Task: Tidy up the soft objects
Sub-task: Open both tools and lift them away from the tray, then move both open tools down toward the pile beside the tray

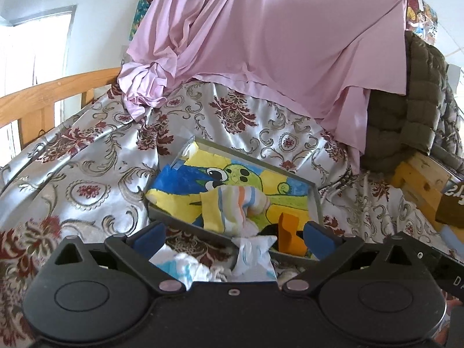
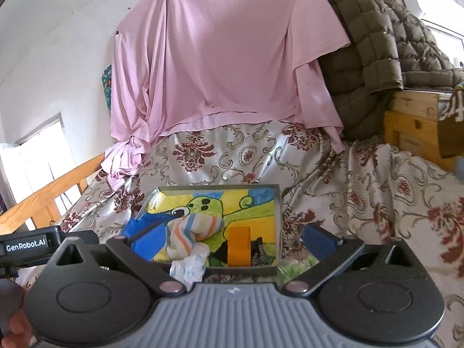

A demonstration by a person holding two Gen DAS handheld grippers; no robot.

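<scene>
Both claws, left [image 1: 233, 233] and right [image 2: 223, 239], gape wide and hold nothing. The striped sock [image 2: 188, 233] lies in the tray [image 2: 277, 203] on the bed; a white cloth [image 2: 188, 266] droops over its rim and could slide out.

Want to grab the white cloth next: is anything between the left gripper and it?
Nothing visible. The left gripper is open and the white cloth lies just below its fingers, at the tray's near edge; the striped cloth lies beyond, in the tray.
</scene>
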